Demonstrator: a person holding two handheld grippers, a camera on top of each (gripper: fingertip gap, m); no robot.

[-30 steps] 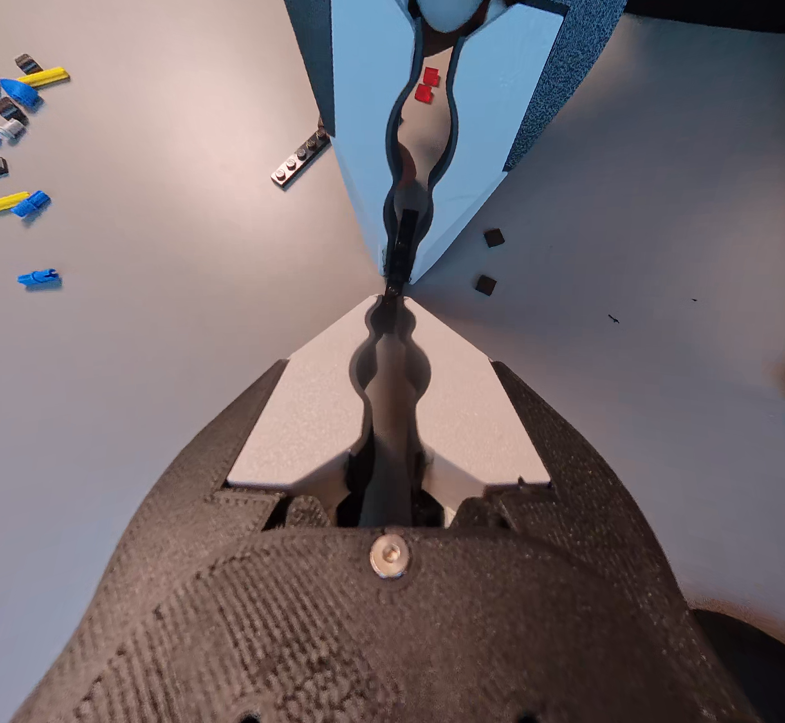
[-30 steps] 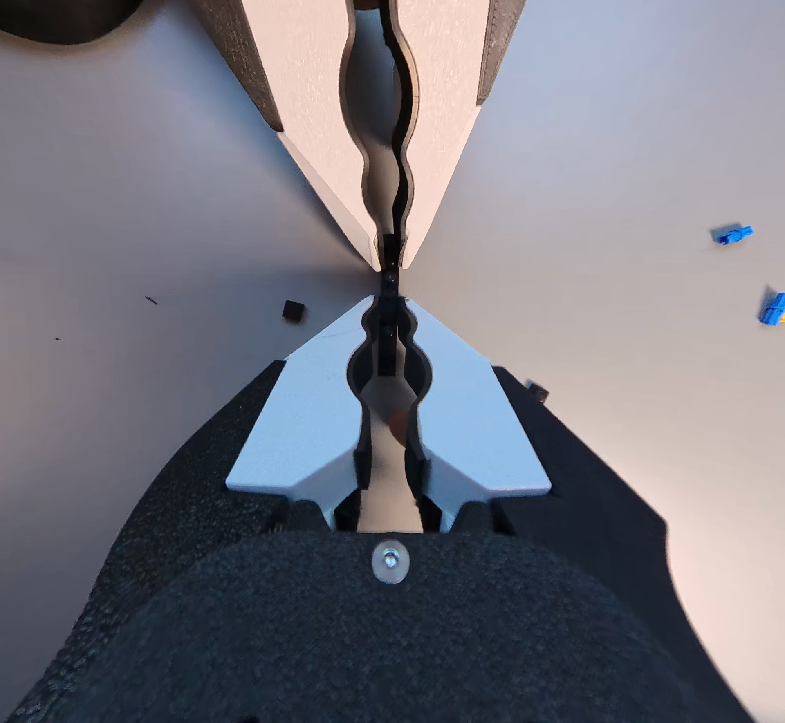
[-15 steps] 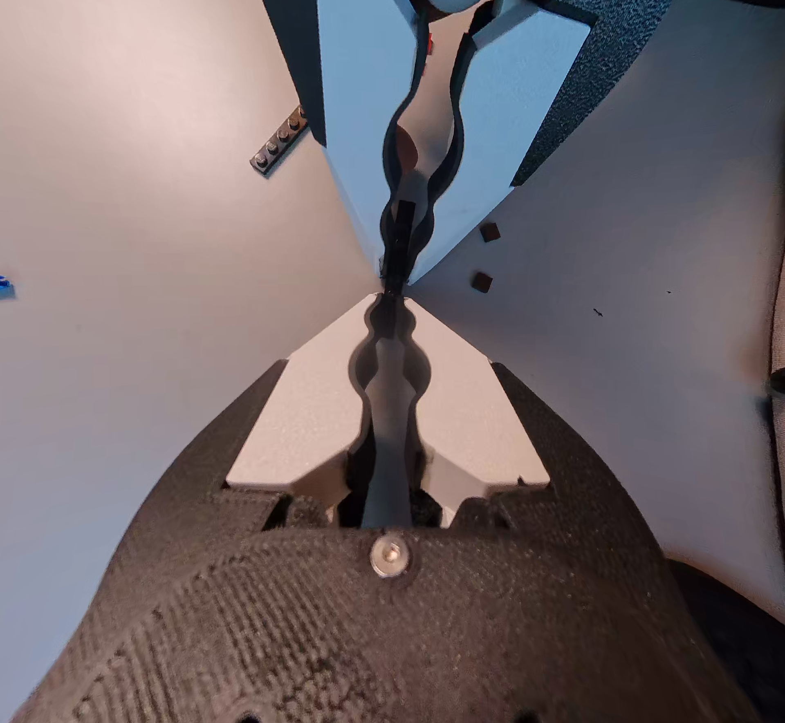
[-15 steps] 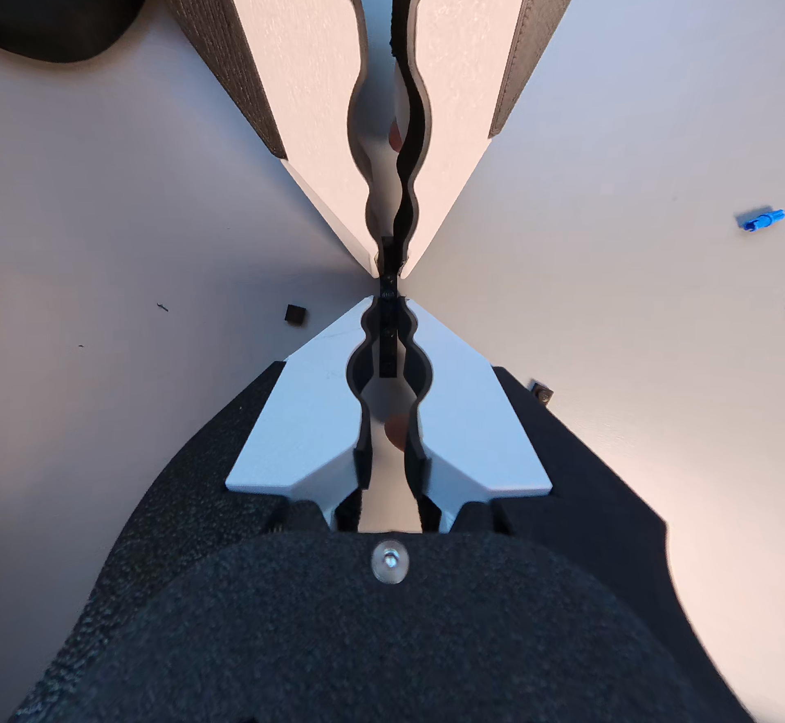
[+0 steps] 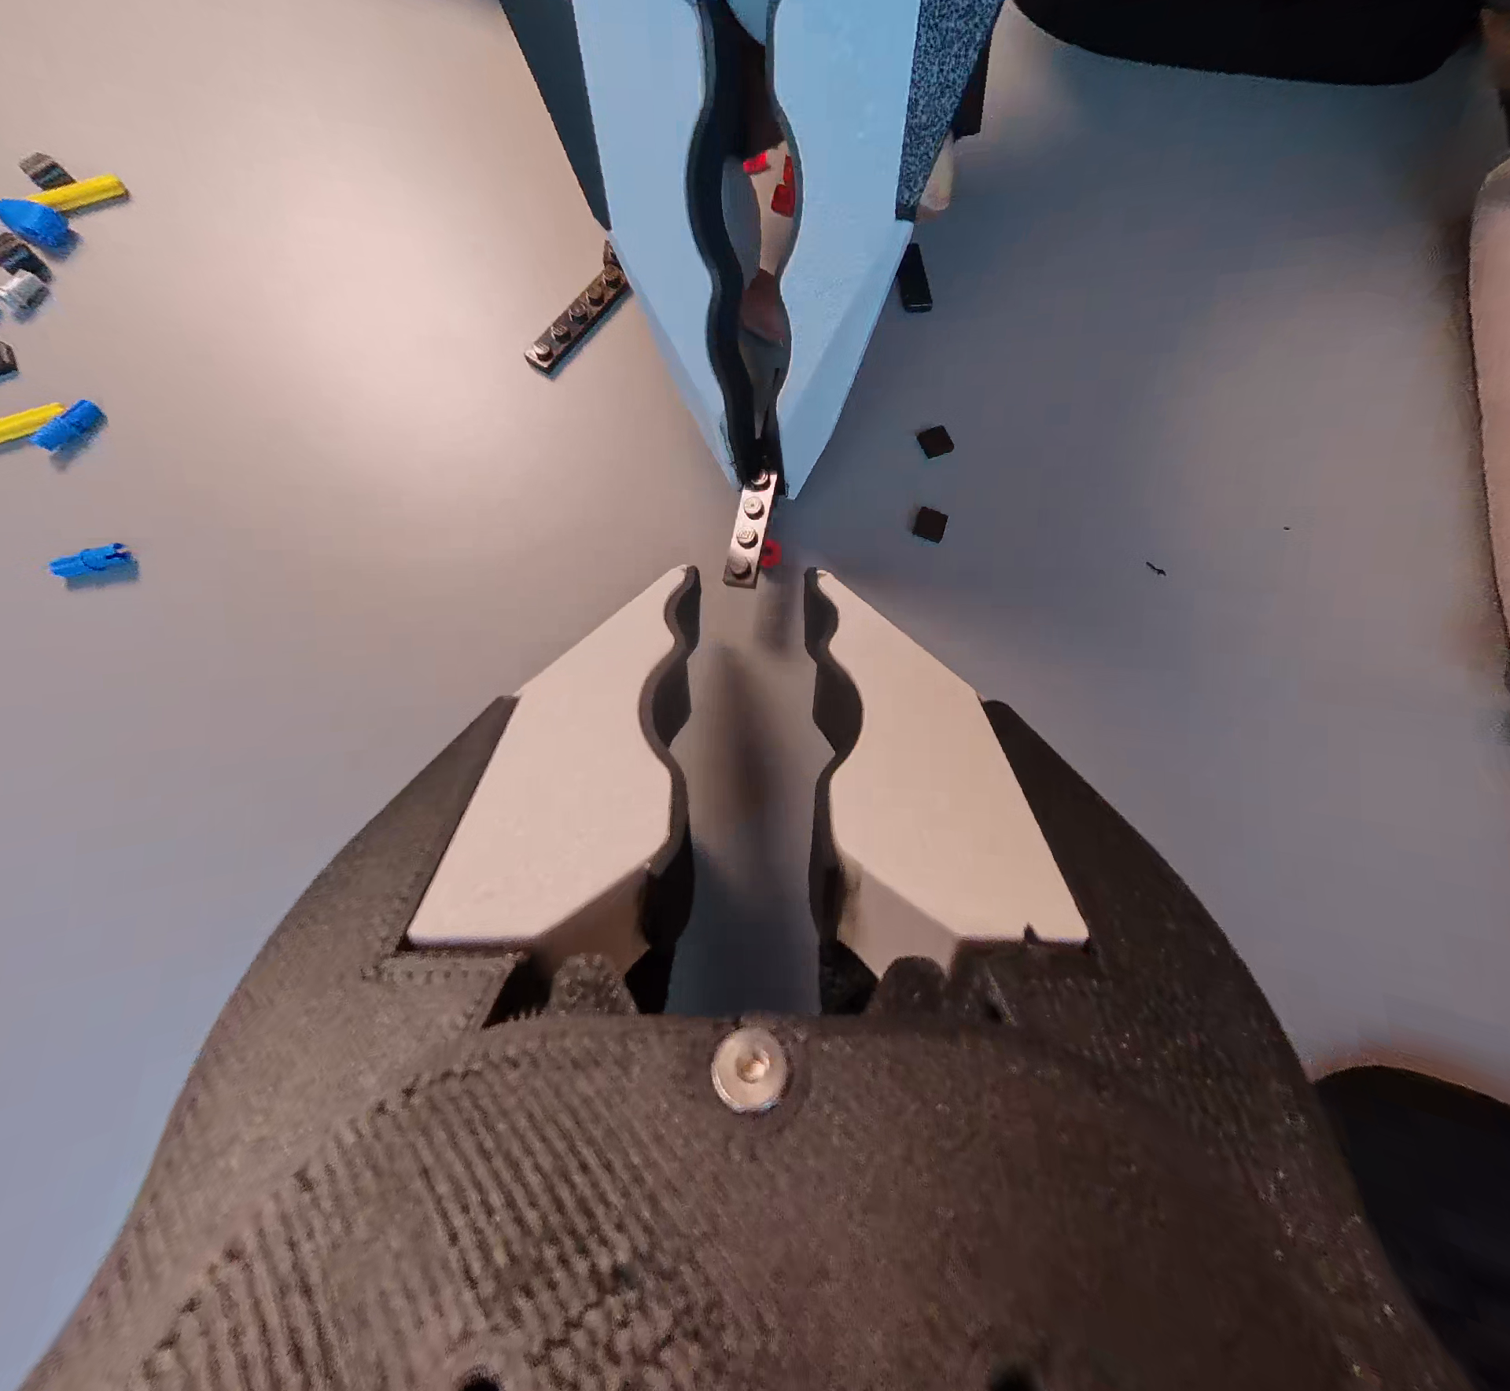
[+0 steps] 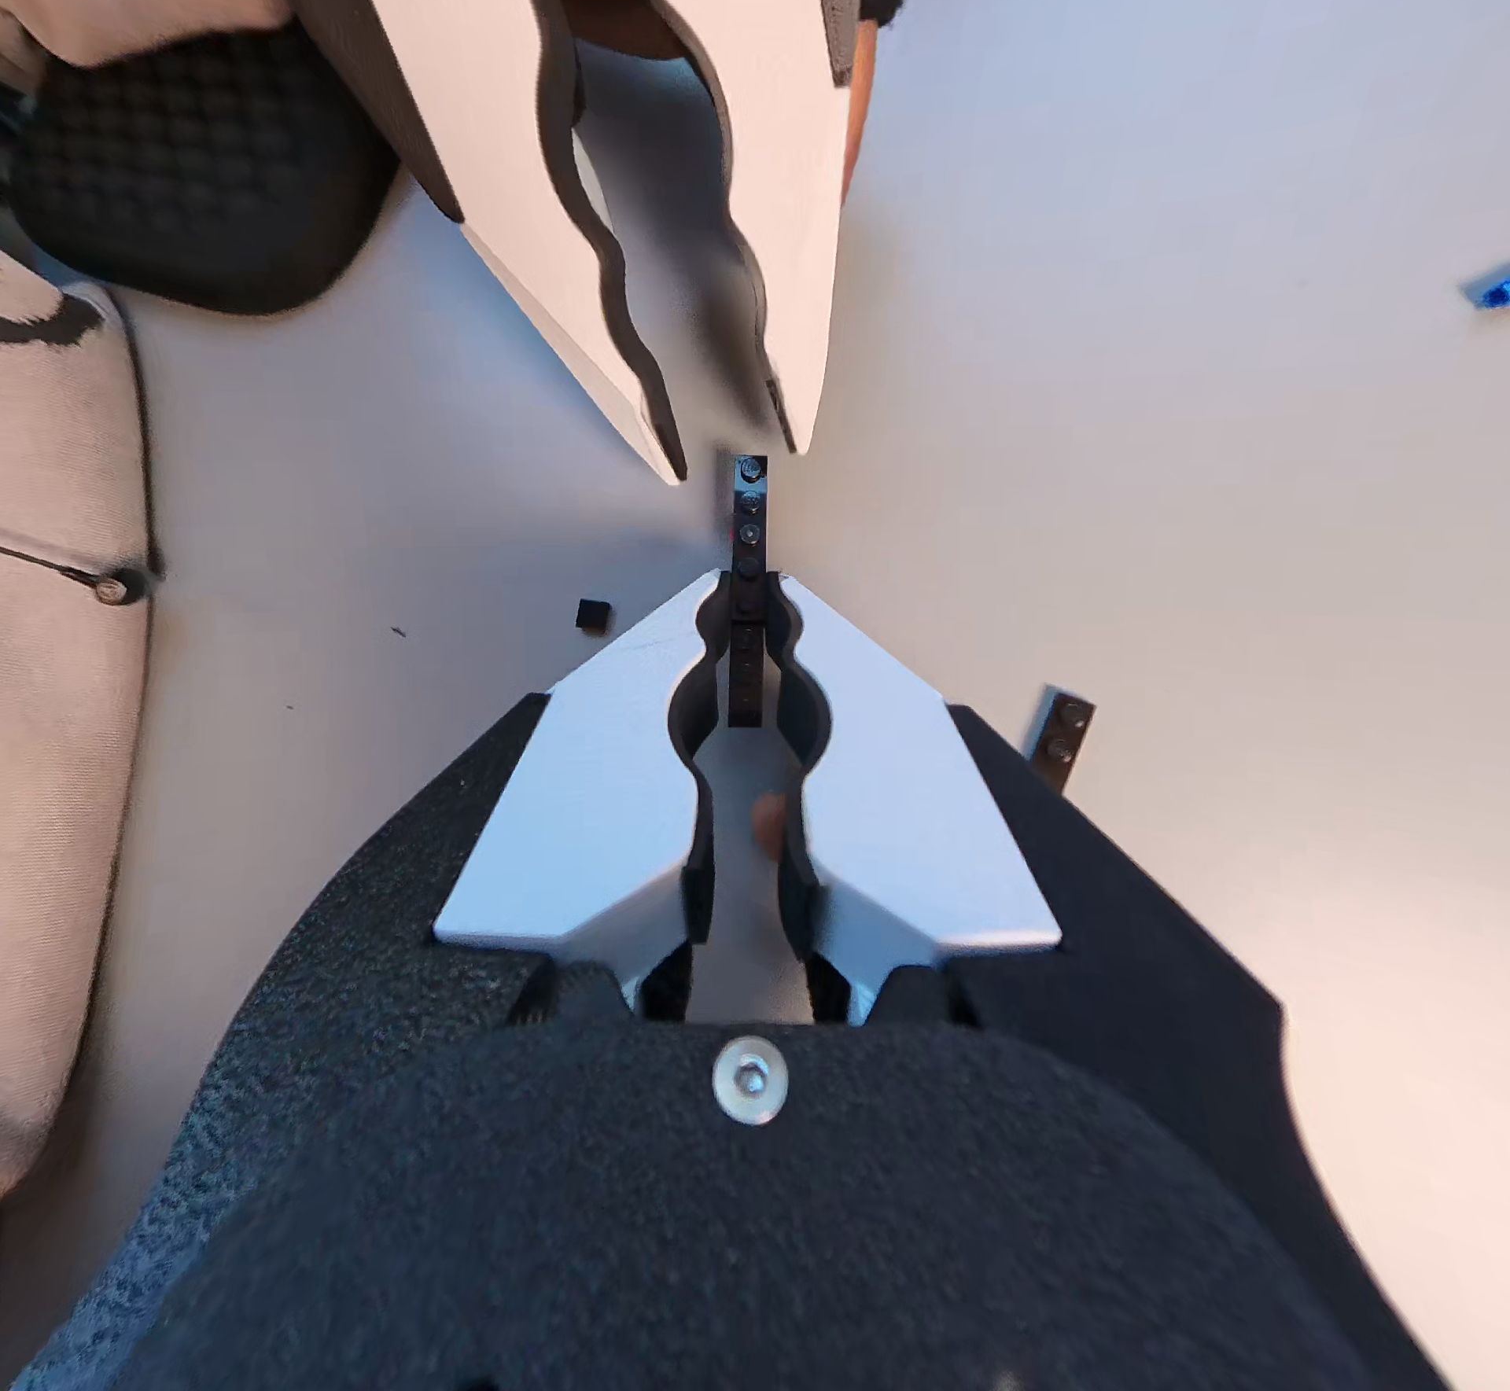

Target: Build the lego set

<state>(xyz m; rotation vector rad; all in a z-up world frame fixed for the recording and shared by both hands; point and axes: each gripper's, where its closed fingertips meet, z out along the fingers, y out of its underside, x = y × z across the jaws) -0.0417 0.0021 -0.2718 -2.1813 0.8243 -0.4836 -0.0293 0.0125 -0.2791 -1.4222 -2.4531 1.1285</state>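
A: Tongs first: how are they being held?

B: Left tongs (image 5: 752,584) are being held released, with the jaws apart and nothing between them. Right tongs (image 6: 748,584) are being kept clenched on a long black plate (image 6: 749,527), tip to tip with the left pair over the table (image 5: 327,616).

A: Where is the plate being gripped?

B: It is being pinched at one end. The rest is being pointed out of the right tips toward the gap of the left tongs (image 6: 735,457), apart from both left fingers. In the left view, the plate (image 5: 752,535) is being shown studs up and slightly tilted below the right tongs (image 5: 760,469).

A: Is anything being carried on it?

B: A red bit (image 5: 770,553) is being seen against its edge near the free end. Whether it is joined cannot be told.

A: And around them?

B: A beige cushion (image 6: 57,535) is being shown at the table's edge. A spare plate (image 5: 576,318) is lying just beside the right tongs, and a short plate (image 6: 1062,731) on their other side. Blue and yellow bits (image 5: 49,216) are lying well apart at the left. Two black tiles (image 5: 934,442) are lying near the tips.
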